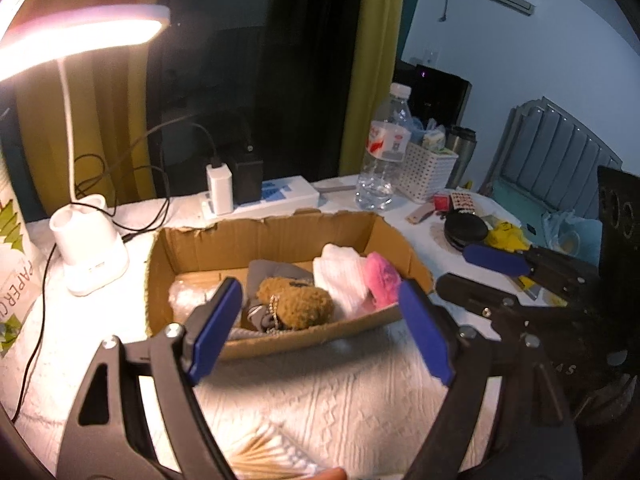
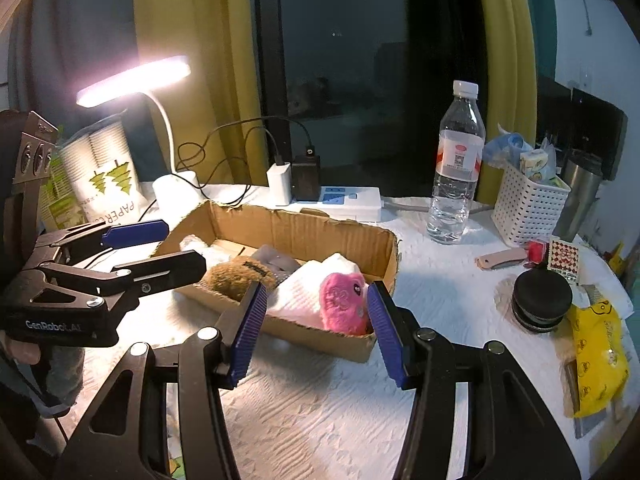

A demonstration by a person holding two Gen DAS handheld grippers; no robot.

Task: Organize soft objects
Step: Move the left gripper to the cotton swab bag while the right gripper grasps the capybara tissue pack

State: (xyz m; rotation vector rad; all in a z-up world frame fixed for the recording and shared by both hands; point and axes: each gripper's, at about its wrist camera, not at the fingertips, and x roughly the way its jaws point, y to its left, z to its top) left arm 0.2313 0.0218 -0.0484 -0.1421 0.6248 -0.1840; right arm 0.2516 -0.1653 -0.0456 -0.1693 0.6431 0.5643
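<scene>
A cardboard box (image 1: 280,226) (image 2: 304,228) lies on the white tablecloth. It holds a brown plush (image 1: 296,300) (image 2: 236,276) with a key chain, a white folded cloth (image 1: 340,276) (image 2: 304,296), a pink plush (image 1: 382,280) (image 2: 344,300) and a grey soft item (image 1: 276,272). My left gripper (image 1: 320,332) (image 2: 184,245) hovers open just before the box's near wall, nothing between its blue pads. My right gripper (image 2: 318,334) (image 1: 480,276) is open too, off the box's right end. The pink plush shows in its gap but lies in the box, untouched.
A lit white desk lamp (image 1: 92,256) stands left of the box, with a power strip (image 2: 344,200) and chargers behind. A water bottle (image 2: 456,168), white basket (image 2: 528,208), black round case (image 2: 540,300) and yellow packet (image 2: 596,356) sit to the right. Cotton swabs (image 1: 264,456) lie near me.
</scene>
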